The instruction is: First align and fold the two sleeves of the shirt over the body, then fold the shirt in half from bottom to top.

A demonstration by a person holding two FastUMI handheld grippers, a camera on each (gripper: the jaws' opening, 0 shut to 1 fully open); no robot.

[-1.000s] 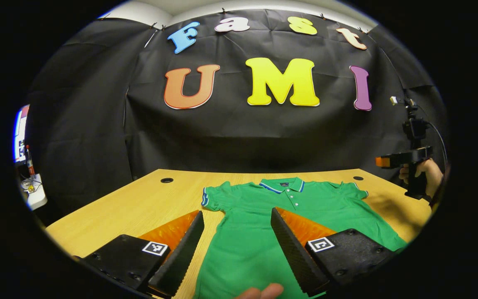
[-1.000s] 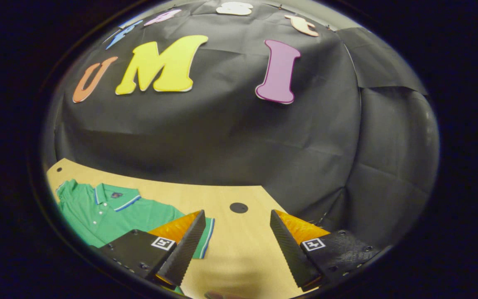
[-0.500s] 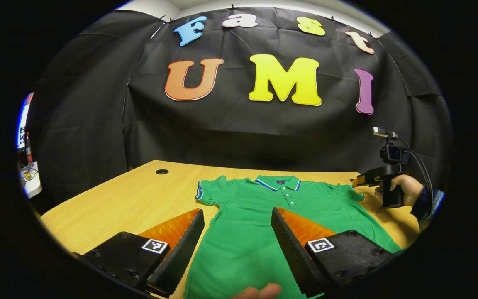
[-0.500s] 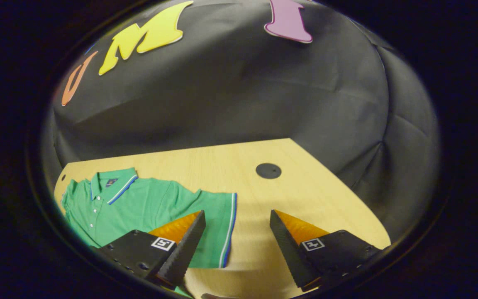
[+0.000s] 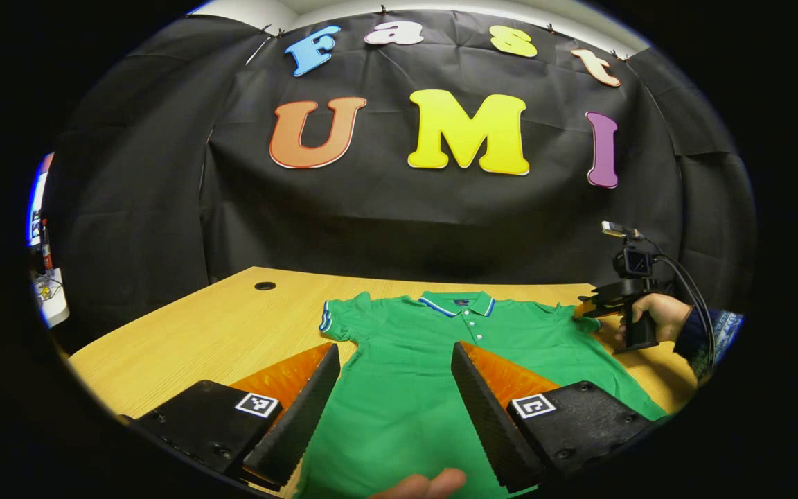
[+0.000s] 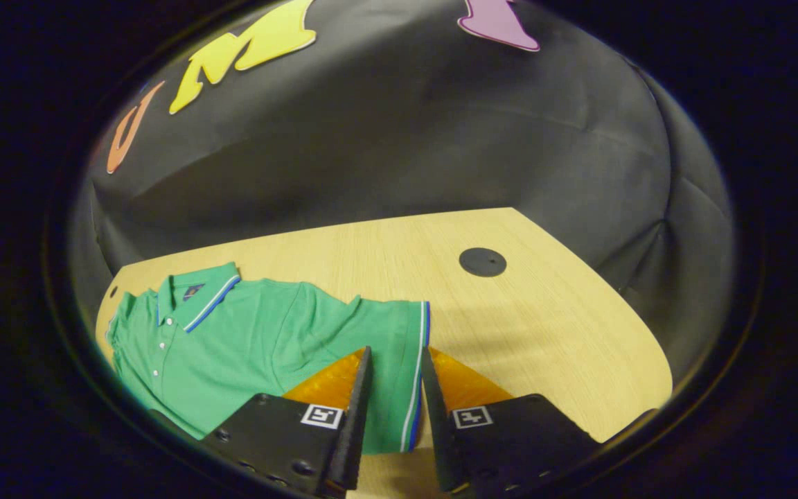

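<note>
Closing my right gripper (image 6: 393,395) from wide to narrow around right sleeve (image 6: 385,346) hem of green polo shirt (image 5: 440,360) near desk (image 6: 544,312) right edge; contact unclear. Left gripper (image 5: 392,409) stays wide over body. Sleeve fold starting.

A black cloth wall (image 5: 399,215) fills the upper part of both views. Below it lies a light wooden table (image 5: 219,326) with round dark holes (image 6: 482,262) near its far corners.
</note>
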